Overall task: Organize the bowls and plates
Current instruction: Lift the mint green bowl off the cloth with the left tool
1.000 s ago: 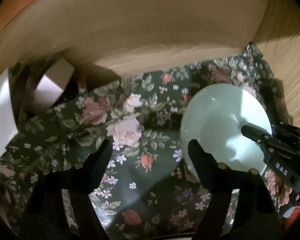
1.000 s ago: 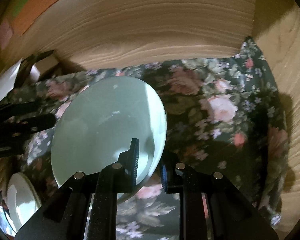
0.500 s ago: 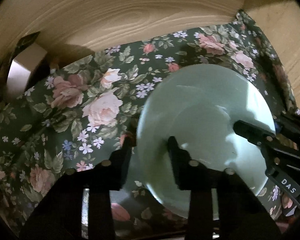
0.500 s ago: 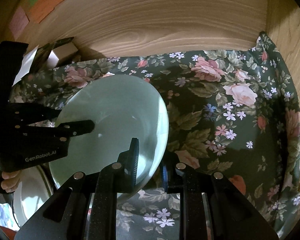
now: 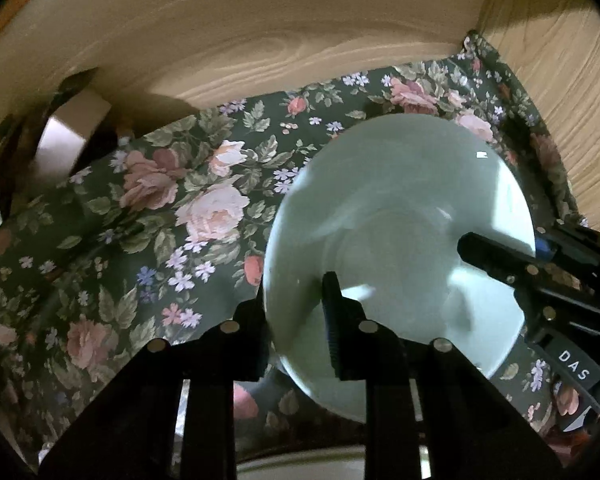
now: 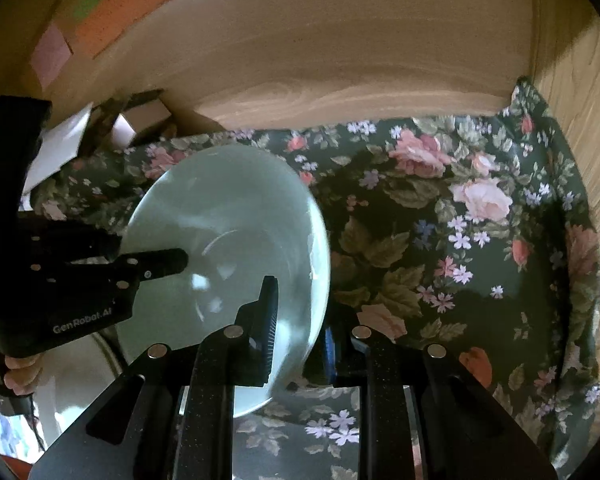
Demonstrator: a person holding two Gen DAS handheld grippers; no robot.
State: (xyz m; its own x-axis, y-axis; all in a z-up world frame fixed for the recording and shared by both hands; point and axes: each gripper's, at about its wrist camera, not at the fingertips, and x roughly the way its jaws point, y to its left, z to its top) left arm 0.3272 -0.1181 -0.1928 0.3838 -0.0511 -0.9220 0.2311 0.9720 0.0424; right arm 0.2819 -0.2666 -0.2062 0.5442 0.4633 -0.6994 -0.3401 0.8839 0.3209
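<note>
A pale green bowl (image 5: pixel 400 200) (image 6: pixel 228 200) hangs tilted above a dark floral cloth (image 5: pixel 160 200), held from two sides. My left gripper (image 5: pixel 296 312) straddles its near left rim, one finger outside and one inside the bowl. Its jaws are closing and the pads look pressed on the wall. My right gripper (image 6: pixel 300 320) is shut on the opposite rim, one finger inside and a blue-padded finger outside. Each gripper shows in the other's view: the right gripper (image 5: pixel 500 260) at right, the left gripper (image 6: pixel 100 280) at left.
The cloth (image 6: pixel 460 240) lines a wooden shelf with a back wall (image 5: pixel 260 40) and a right side wall (image 5: pixel 560 100). A small box (image 5: pixel 68 136) stands at the back left. A white plate (image 6: pixel 72 368) lies below left. Coloured paper notes (image 6: pixel 132 0) hang above.
The left gripper, wide open beside the bowl a second ago, moved over its rim and closed on it. The right gripper kept its grip and the bowl shifted slightly.
</note>
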